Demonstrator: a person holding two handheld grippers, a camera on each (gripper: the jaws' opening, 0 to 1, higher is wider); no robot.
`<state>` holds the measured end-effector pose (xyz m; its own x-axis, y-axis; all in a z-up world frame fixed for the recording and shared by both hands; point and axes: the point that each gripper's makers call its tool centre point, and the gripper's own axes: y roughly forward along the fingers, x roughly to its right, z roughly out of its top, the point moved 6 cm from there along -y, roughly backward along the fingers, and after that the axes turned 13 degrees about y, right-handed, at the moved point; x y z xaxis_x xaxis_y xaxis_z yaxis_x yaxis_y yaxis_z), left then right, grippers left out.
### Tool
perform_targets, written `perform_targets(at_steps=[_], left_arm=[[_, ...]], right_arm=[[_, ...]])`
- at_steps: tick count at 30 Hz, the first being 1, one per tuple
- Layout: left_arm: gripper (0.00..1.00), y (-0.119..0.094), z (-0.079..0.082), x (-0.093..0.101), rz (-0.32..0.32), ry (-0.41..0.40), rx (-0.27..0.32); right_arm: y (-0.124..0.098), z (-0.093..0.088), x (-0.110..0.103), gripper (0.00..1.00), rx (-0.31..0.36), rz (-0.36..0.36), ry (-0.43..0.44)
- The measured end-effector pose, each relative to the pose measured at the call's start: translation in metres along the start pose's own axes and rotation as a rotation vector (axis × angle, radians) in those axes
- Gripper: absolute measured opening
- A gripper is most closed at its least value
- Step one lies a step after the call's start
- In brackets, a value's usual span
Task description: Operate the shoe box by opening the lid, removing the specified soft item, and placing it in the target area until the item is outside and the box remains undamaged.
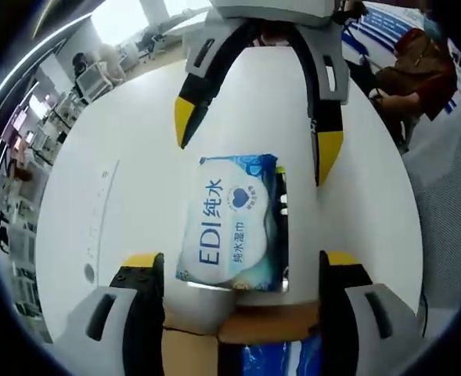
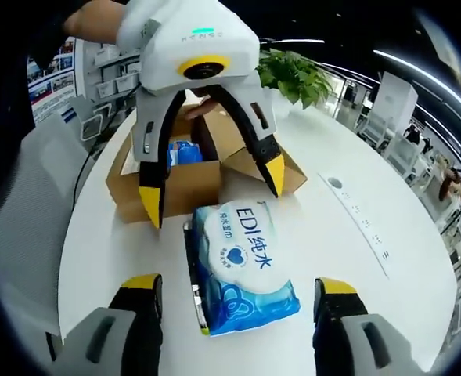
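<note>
Leafy green plant [image 2: 297, 74] at the white table's [image 2: 355, 258] far edge

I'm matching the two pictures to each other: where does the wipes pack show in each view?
Left gripper view: the wipes pack lies on the white table at centre, between this view's own jaws and the right gripper facing them.
Right gripper view: the pack lies at lower centre, with the left gripper above it.
Shared landmark: the cardboard box, at the bottom edge in the left gripper view.
</note>
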<state>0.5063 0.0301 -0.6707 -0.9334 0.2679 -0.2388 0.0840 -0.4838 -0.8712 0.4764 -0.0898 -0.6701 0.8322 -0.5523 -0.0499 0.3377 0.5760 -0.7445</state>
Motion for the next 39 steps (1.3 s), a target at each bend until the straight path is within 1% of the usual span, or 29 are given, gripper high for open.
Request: perform_targets(at_steps=[7, 12, 16, 21, 24, 27, 33, 39], left_arm=[[0.86, -0.015, -0.006, 0.007, 0.005, -0.020, 0.009], [0.91, -0.028, -0.011, 0.010, 0.015, -0.026, 0.017], [0.92, -0.038, -0.017, 0.013, 0.028, -0.033, 0.016], [0.93, -0.049, -0.021, 0.018, 0.043, -0.055, 0.027], [0.94, -0.055, -0.023, 0.022, 0.050, -0.063, 0.031], [0.95, -0.062, -0.025, 0.025, 0.061, -0.088, 0.046], [0.99, -0.075, -0.029, 0.034, 0.080, -0.087, 0.059], [0.99, -0.092, -0.029, 0.043, 0.099, -0.105, 0.087]], right_arm=[[-0.010, 0.004, -0.008, 0.82, -0.005, -0.018, 0.014], [-0.017, 0.008, -0.013, 0.84, -0.001, -0.028, 0.020], [-0.022, 0.011, -0.017, 0.85, 0.005, -0.038, 0.025], [-0.027, 0.013, -0.026, 0.86, 0.006, -0.045, 0.026], [-0.029, 0.014, -0.030, 0.86, 0.007, -0.046, 0.020], [-0.031, 0.017, -0.035, 0.86, 0.010, -0.052, 0.018], [-0.033, 0.022, -0.045, 0.85, 0.023, -0.057, 0.007], [-0.030, 0.029, -0.054, 0.85, 0.036, -0.053, 0.006]])
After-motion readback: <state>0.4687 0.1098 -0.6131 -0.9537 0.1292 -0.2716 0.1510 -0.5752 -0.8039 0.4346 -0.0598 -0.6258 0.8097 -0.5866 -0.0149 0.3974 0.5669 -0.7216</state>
